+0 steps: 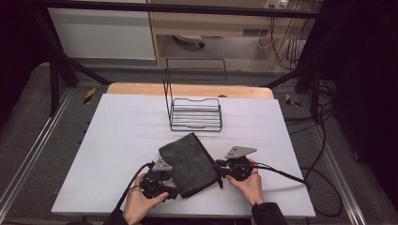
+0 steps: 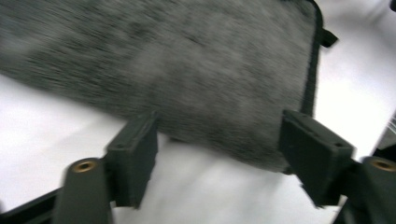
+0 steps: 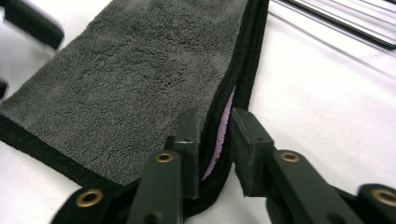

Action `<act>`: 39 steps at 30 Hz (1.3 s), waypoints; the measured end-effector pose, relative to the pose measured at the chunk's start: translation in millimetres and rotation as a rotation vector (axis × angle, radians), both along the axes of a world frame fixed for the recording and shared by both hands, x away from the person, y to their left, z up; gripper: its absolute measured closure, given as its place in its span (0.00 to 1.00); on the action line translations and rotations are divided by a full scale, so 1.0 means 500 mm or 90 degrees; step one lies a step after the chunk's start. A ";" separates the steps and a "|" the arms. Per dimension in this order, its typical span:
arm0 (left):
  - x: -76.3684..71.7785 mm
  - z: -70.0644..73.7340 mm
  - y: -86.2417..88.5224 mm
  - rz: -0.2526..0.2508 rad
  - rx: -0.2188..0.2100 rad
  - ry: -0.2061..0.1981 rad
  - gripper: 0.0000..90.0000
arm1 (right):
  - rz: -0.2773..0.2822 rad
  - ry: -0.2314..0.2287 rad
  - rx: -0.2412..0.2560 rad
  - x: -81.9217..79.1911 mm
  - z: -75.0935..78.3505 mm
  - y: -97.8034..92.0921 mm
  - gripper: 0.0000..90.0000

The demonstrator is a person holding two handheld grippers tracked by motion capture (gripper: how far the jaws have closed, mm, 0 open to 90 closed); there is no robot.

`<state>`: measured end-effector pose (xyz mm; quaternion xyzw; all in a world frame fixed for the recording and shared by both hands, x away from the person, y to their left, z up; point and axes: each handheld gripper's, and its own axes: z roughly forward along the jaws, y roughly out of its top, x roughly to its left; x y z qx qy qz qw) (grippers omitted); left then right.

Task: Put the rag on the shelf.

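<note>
A folded dark grey towel (image 1: 189, 161) lies on the white table (image 1: 112, 140), near its front edge. My left gripper (image 1: 172, 191) is at the towel's near left corner. In the left gripper view its jaws stand wide apart, open (image 2: 219, 156), and the towel's fuzzy edge (image 2: 187, 70) reaches just between their tips. My right gripper (image 1: 219, 174) is at the towel's right edge. In the right gripper view it is shut (image 3: 215, 140) on the towel's black-bound folded edge (image 3: 140, 79), where a lilac inner layer (image 3: 223, 126) shows.
A black wire rack (image 1: 196, 115) stands upright-backed at the table's far middle, behind the towel. Cables (image 1: 281, 172) trail from the grippers to the right. A wooden board edge (image 1: 187, 89) runs behind the table, and beyond it are metal frame bars.
</note>
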<state>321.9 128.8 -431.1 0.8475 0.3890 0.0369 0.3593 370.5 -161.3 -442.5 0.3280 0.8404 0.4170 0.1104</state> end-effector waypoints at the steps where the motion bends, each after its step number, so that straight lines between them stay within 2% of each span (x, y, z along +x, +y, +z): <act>1: -0.002 -0.003 -0.002 -0.003 -0.008 0.007 0.42 | -0.002 0.003 0.002 -0.001 -0.001 -0.002 0.78; 2: -0.006 -0.007 -0.005 -0.002 -0.015 0.012 0.45 | -0.002 0.005 0.005 -0.001 -0.002 -0.002 0.78; 4: -0.013 -0.012 -0.013 0.000 -0.006 0.007 0.46 | -0.001 0.009 0.005 -0.002 -0.003 -0.002 0.77; 6: -0.018 -0.014 -0.017 0.004 -0.009 0.006 0.49 | -0.002 0.010 0.002 -0.001 -0.007 0.000 0.75; 13: -0.024 -0.024 -0.034 0.029 -0.027 0.007 0.50 | -0.003 0.010 -0.005 0.000 -0.016 0.004 0.76; 19: -0.023 -0.024 -0.047 0.047 -0.009 -0.006 0.60 | -0.005 0.012 -0.003 0.000 -0.017 0.005 0.75; 20: -0.022 -0.024 -0.048 0.049 -0.005 -0.008 0.64 | -0.003 0.010 -0.004 0.000 -0.017 0.004 0.75; 23: -0.025 -0.025 -0.051 0.053 0.002 -0.021 0.72 | -0.009 0.007 0.000 0.000 -0.014 0.003 0.68; 28: -0.018 -0.023 -0.048 0.034 0.000 -0.018 0.87 | -0.014 0.000 0.021 -0.001 -0.008 0.002 0.51; 32: -0.012 -0.022 -0.041 0.022 -0.013 -0.006 0.90 | -0.021 -0.008 0.020 -0.001 -0.003 -0.002 0.42; 35: -0.005 -0.018 -0.030 0.012 -0.027 0.006 0.92 | -0.037 -0.010 0.044 0.000 0.003 -0.019 0.32; 39: -0.005 -0.009 -0.013 -0.006 -0.016 0.005 0.92 | -0.048 -0.010 0.065 0.001 0.006 -0.032 0.26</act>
